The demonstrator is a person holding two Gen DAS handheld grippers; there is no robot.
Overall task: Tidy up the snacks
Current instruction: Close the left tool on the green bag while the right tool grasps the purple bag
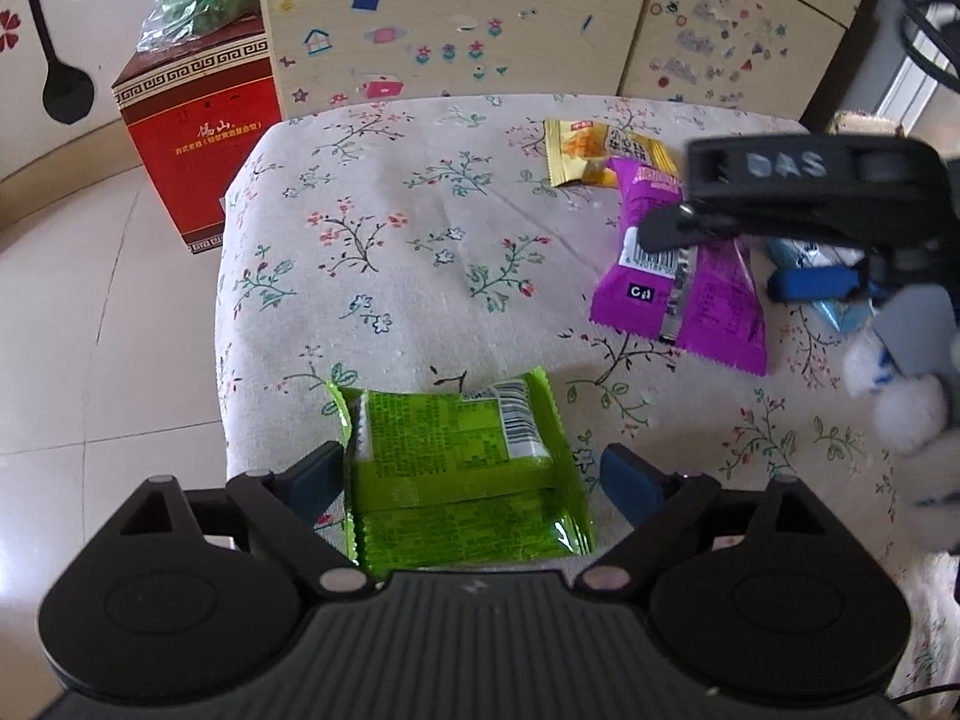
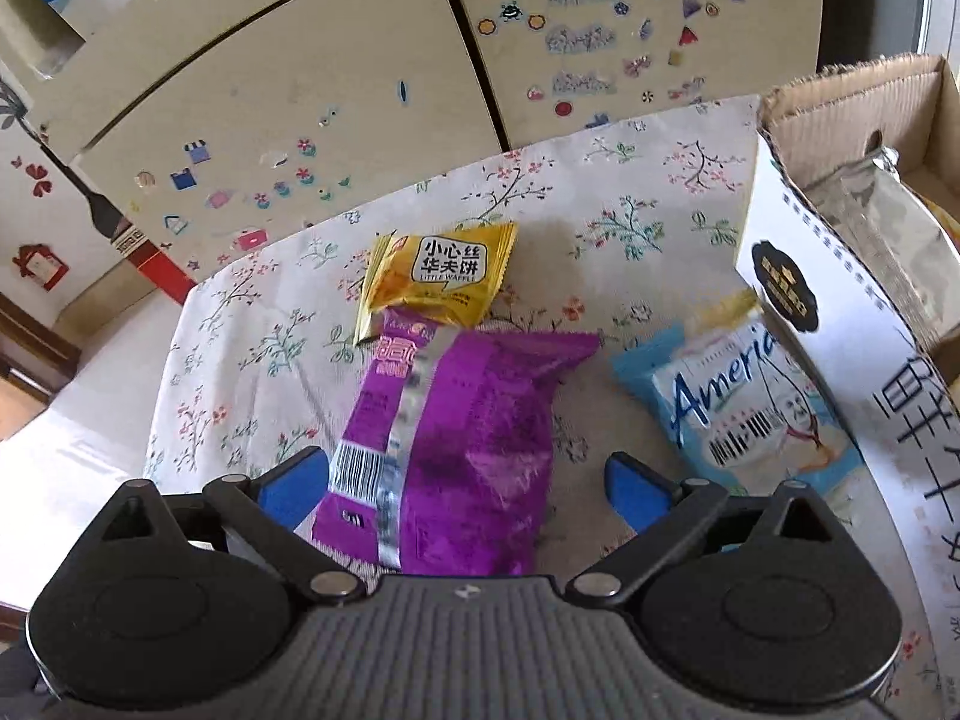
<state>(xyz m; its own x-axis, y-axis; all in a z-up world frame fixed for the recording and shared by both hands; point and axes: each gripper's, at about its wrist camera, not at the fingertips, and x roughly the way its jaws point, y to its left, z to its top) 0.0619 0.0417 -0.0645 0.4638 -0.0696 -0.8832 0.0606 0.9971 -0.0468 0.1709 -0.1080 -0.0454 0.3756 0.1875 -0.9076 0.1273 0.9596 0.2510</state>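
**Both tools open over snack packets**

1. Left tool (image 1: 474, 474): I have its jaws spread wide, one blue finger on each side of the green snack packet (image 1: 462, 468). The left finger (image 1: 312, 480) sits at the packet's edge; I cannot tell whether it touches. The right finger stands clear of it. Nothing is gripped. The packet lies flat on the surface (image 1: 372, 192), barcode side up, directly below and ahead of this tool.

2. Right tool (image 2: 468, 495): I have its jaws at wide spread, straddling the purple snack packet (image 2: 468, 438). The packet lies flat between the fingers with a gap to the right one; the left one is close to the packet's barcode edge. Nothing is gripped.

3. Items near the right tool:
- Yellow waffle packet (image 2: 438, 282): ahead of the tool, its near corner overlapped by the purple packet's far end.
- Light blue packet (image 2: 738, 408): to the tool's right, against the cardboard box (image 2: 840, 324).
- The box stands open farther right, with a packet inside.
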